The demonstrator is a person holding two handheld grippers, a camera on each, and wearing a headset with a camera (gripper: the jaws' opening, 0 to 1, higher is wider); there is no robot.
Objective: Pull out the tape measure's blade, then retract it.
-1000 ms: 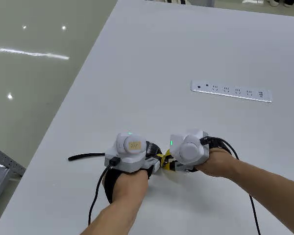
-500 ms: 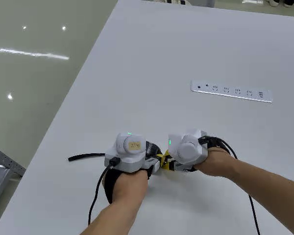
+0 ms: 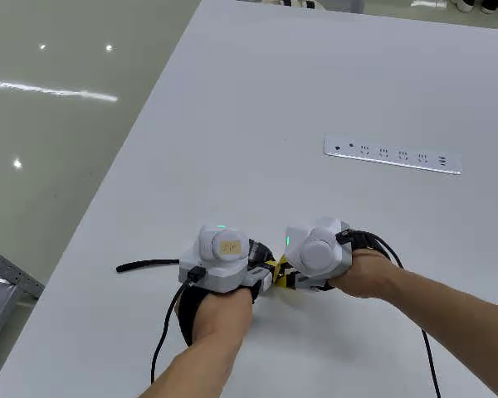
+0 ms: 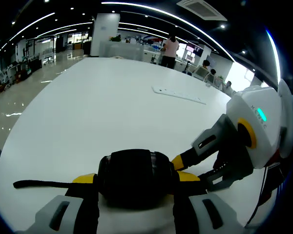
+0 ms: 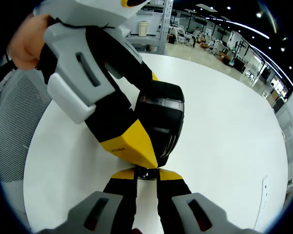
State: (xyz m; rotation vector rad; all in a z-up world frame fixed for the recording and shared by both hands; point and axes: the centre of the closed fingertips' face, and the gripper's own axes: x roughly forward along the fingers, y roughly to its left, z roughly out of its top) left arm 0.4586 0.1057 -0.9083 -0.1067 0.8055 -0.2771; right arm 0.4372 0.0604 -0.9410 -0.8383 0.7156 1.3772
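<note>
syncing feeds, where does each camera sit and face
Head view: on the headset, facing down at the white table; forearms, left gripper, right gripper show.
Left gripper view: rides the left gripper, facing along jaws clamping the black round tape measure; right gripper shows at right.
Right gripper view: rides the right gripper, jaws shut at the tape measure; left gripper shows at left.
Shared: the tape measure.

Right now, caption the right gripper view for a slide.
Right hand-held gripper pinches the blade tip; left hand-held gripper clamps the tape measure.
</note>
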